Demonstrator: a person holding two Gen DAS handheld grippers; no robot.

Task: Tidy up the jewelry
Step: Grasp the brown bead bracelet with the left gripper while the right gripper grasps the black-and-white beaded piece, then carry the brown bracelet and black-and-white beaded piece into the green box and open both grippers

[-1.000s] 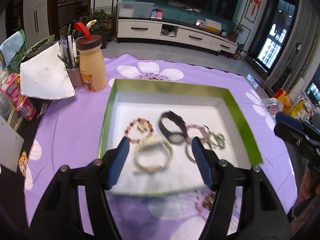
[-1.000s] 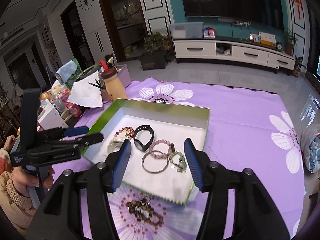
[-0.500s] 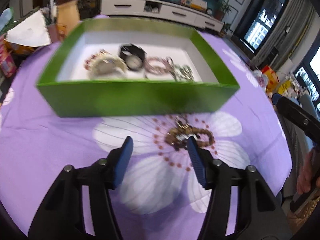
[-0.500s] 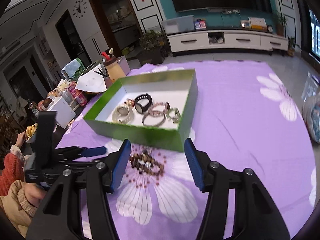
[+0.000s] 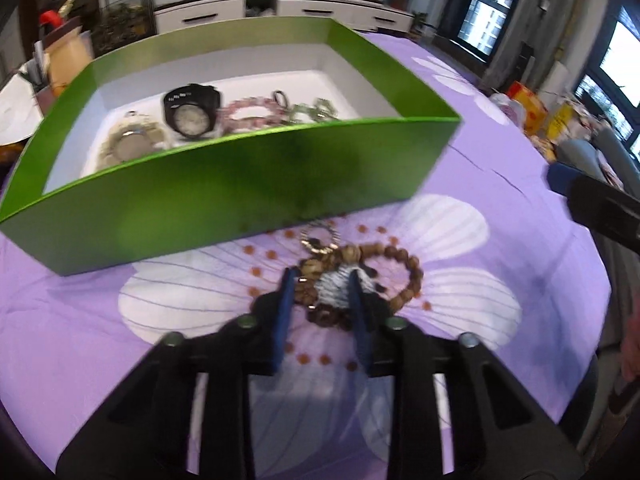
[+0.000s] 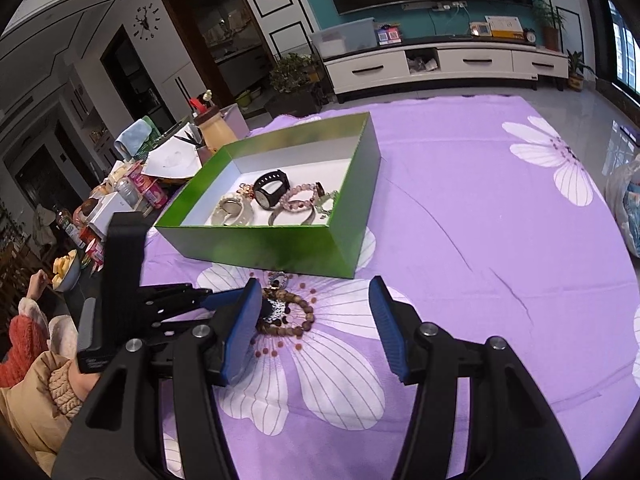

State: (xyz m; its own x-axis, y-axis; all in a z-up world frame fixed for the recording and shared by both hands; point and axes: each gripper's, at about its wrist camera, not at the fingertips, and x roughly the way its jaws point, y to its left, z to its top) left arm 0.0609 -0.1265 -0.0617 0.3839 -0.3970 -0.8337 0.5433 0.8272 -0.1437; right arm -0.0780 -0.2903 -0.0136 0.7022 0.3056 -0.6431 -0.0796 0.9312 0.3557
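A brown wooden bead bracelet (image 5: 396,276) with a silver-grey charm lies on the purple flowered cloth in front of the green box (image 5: 224,192); it also shows in the right wrist view (image 6: 296,314). My left gripper (image 5: 322,280) has its blue fingers on either side of the charm, narrowly apart and low on the cloth. My right gripper (image 6: 316,300) is open and empty, just right of the bracelet. The green box (image 6: 256,246) holds a black watch (image 5: 191,111), a pale watch (image 5: 130,142), a pink bead bracelet (image 5: 250,110) and other bracelets.
A tan bottle with a red spout (image 6: 212,126) and a pen cup stand beyond the box's left end. Snack packets and a white box (image 6: 116,204) crowd the left table edge. The purple cloth (image 6: 480,220) stretches to the right.
My left gripper has dropped from above the box to the cloth and narrowed around the bead bracelet's charm. My right gripper has pulled back and lowered beside it.
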